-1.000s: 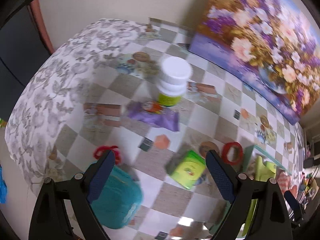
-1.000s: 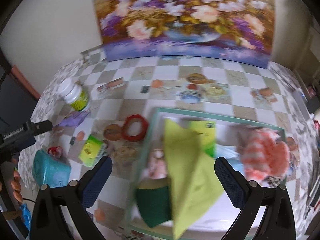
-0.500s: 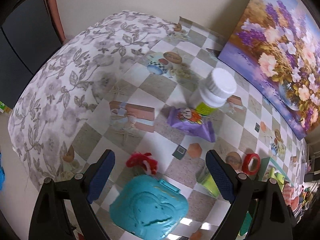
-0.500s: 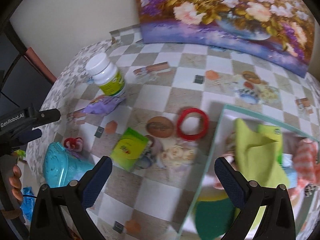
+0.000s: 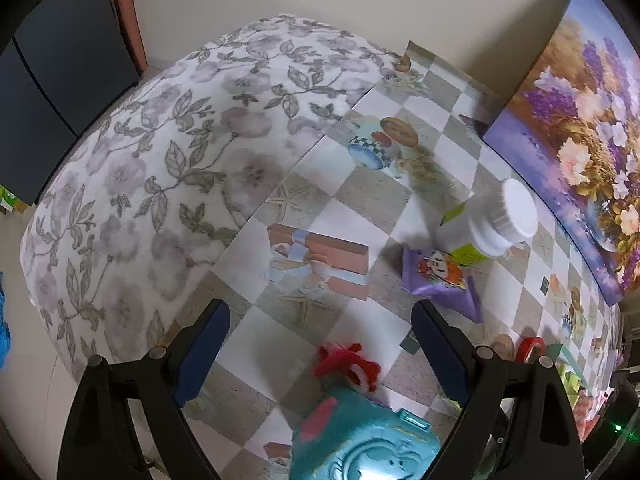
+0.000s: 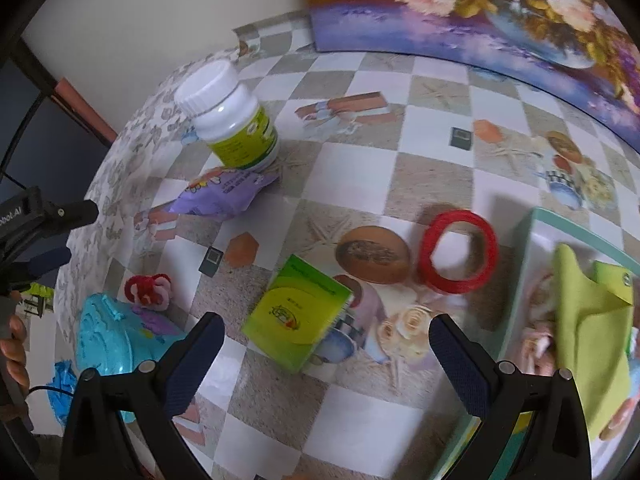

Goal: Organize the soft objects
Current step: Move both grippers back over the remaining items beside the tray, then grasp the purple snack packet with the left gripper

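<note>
A purple soft packet [image 6: 224,197] lies by a white bottle [image 6: 230,128]; both show in the left wrist view, packet [image 5: 440,278] and bottle [image 5: 490,226]. A red fluffy hair tie [image 5: 347,362] lies between my left gripper's [image 5: 320,354] open fingers, beside a teal case [image 5: 366,440]. My right gripper [image 6: 322,354] is open and empty over a green packet [image 6: 298,312]. A tray [image 6: 520,276] at the right holds a yellow-green cloth [image 6: 588,344] and other soft items. The hair tie [image 6: 148,286] and case [image 6: 110,338] also show at the right wrist view's left.
A red tape ring [image 6: 458,256] lies left of the tray. A flower painting [image 6: 480,4] leans against the wall at the table's back. The floral cloth [image 5: 160,168] covers the table's left end, which drops off at the edge.
Both grippers have swung left. The left one has moved in over the hair tie and the case. The right one has left the tray and is now over the green packet.
</note>
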